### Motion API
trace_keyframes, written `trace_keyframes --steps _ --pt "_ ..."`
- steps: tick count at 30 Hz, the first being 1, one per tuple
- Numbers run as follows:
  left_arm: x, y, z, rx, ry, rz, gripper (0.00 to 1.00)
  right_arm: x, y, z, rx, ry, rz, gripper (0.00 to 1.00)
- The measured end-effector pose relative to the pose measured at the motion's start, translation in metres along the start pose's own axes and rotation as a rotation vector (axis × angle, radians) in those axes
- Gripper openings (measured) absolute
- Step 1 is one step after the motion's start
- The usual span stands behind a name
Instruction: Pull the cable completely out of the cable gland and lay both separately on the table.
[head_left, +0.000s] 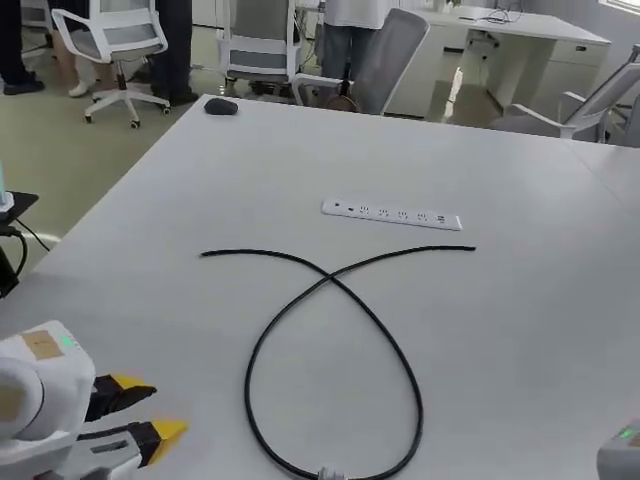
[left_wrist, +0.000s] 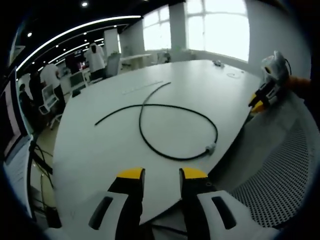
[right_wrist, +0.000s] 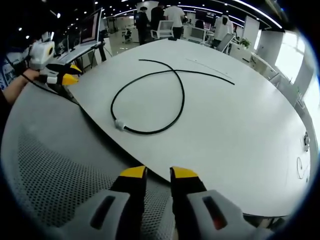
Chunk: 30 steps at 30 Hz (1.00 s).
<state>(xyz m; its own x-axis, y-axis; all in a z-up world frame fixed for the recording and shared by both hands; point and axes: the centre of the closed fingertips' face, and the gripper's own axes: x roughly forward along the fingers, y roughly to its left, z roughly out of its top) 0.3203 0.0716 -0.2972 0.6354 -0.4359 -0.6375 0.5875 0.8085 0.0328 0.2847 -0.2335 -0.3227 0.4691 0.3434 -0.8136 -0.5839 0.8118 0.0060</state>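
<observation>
One looped black cable (head_left: 330, 280) carries one grey cable gland (right_wrist: 119, 123), near one power strip (head_left: 392, 214); left gripper (left_wrist: 162, 174) and right gripper (right_wrist: 158, 173) empty, jaws narrowly parted

Your head view cuts off the cable gland (head_left: 331, 474) at the table's (head_left: 520, 330) near edge; its detail is too small.

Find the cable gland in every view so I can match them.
Head view: cable gland at the bottom edge, middle.
Left gripper view: cable gland right of centre, near the table edge.
Right gripper view: cable gland left of centre, near the table edge.
Shared landmark: where the black cable crosses itself.
</observation>
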Motion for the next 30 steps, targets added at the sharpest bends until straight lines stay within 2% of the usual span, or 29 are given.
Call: trace_keyframes --steps 2,3,4,7,9,12,15,16,21,24,28,29,30 --pt "0.000 -0.001 0.003 0.004 -0.013 -0.014 0.30 0.000 0.000 0.000 -0.001 0.002 0.001 0.19" --pt "0.001 -0.004 0.004 0.025 -0.012 -0.029 0.32 0.000 0.001 0.000 -0.005 0.002 0.002 0.19" --pt "0.001 -0.008 0.004 0.059 -0.001 -0.058 0.34 0.000 0.002 0.000 -0.030 0.005 0.014 0.20" --pt "0.006 -0.023 0.001 0.172 0.058 -0.152 0.37 0.001 0.004 -0.002 -0.033 0.020 0.025 0.21" --pt "0.008 -0.029 0.003 0.211 0.084 -0.192 0.36 0.001 0.005 -0.003 -0.039 0.024 0.032 0.21" --pt "0.016 -0.037 0.021 0.266 0.075 -0.238 0.34 0.001 0.005 -0.002 -0.037 0.020 0.034 0.20" --pt "0.026 -0.044 0.028 0.336 0.086 -0.282 0.35 0.001 0.004 -0.002 -0.032 0.017 0.033 0.20" --pt "0.030 -0.048 0.029 0.373 0.098 -0.303 0.35 0.001 0.004 -0.002 -0.031 0.016 0.033 0.20" --pt "0.049 -0.070 0.027 0.465 0.142 -0.382 0.33 0.001 0.005 -0.002 -0.026 0.015 0.032 0.19" --pt "0.066 -0.091 0.029 0.480 0.144 -0.444 0.33 0.001 0.004 -0.002 -0.022 0.016 0.031 0.19" --pt "0.085 -0.114 0.025 0.499 0.168 -0.529 0.32 0.001 0.004 -0.002 -0.020 0.013 0.032 0.18" --pt "0.092 -0.117 0.020 0.535 0.196 -0.549 0.32 0.001 0.004 -0.002 -0.020 0.013 0.032 0.18" --pt "0.096 -0.119 0.015 0.542 0.221 -0.559 0.32 0.001 0.004 -0.002 -0.020 0.013 0.032 0.18"
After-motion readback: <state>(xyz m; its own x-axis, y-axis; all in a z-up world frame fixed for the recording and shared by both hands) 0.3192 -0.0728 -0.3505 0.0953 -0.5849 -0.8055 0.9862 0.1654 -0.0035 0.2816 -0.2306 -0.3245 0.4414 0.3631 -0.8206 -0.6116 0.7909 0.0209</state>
